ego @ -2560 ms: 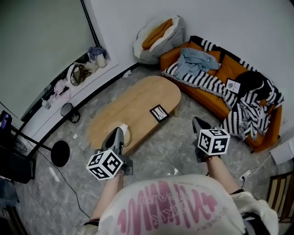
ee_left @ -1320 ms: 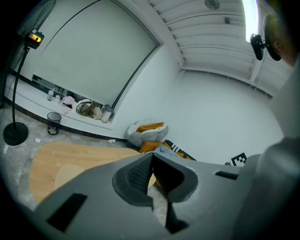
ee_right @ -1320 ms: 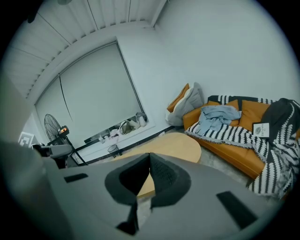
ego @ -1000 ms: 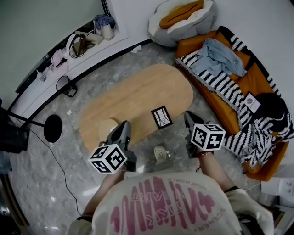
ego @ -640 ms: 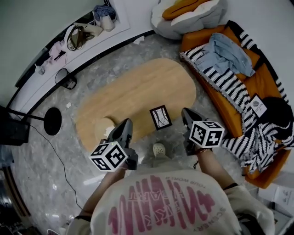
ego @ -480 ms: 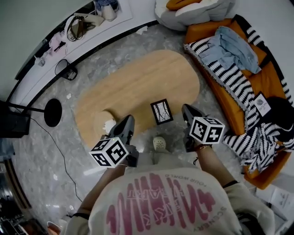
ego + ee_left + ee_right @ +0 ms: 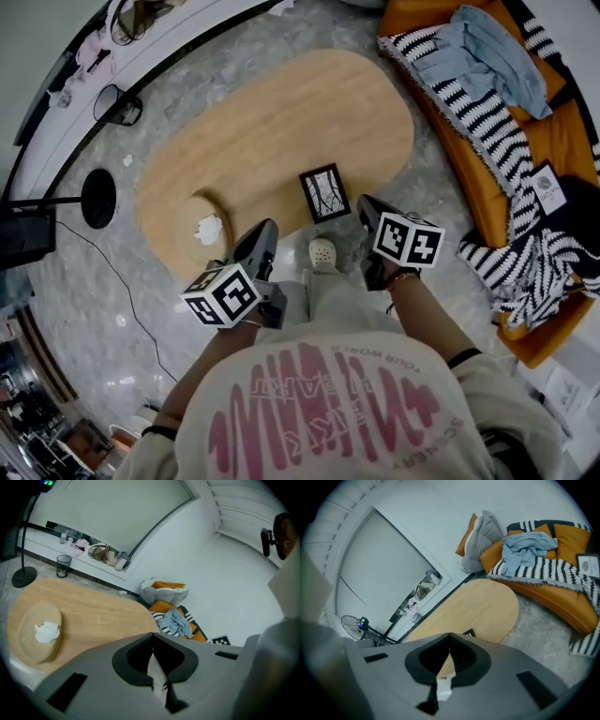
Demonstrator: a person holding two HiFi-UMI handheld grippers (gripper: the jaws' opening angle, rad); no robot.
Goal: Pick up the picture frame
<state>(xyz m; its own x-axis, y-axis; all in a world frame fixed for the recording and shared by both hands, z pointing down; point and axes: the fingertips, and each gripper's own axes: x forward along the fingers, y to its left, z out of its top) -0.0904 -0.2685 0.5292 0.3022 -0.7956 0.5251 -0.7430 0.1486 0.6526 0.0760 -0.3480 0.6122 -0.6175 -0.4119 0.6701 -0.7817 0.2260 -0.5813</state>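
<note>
frame: the picture frame [image 7: 324, 193] sits on the wooden table [image 7: 281, 103], close to the rim at about 5 o'clock from the table's middle; black border, pale picture with dark branchy lines; looks like it's lying flat; nothing's touching it

left gripper: the left gripper [image 7: 267, 228] is over the floor just off the table edge; frame's at roughly 2 o'clock from its tips; in its own view [image 7: 152, 637] the jaws are closed tip to tip with nothing in them

right gripper: the right gripper [image 7: 364, 202] is just beside the frame, which is at about 9 o'clock from it; not touching; its own view [image 7: 449, 634] shows the jaws pressed together and empty

table extras: round woven mat [image 7: 202, 228] at 7 o'clock, crumpled white scrap [image 7: 208, 226] on top

sofa: orange sofa [image 7: 562, 141] at 3 o'clock from the table; striped blanket [image 7: 469, 112] and blue shirt [image 7: 492, 52] dumped on it

floor: white clog [image 7: 323, 253] at 6 o'clock from the frame, between the two grippers
</note>
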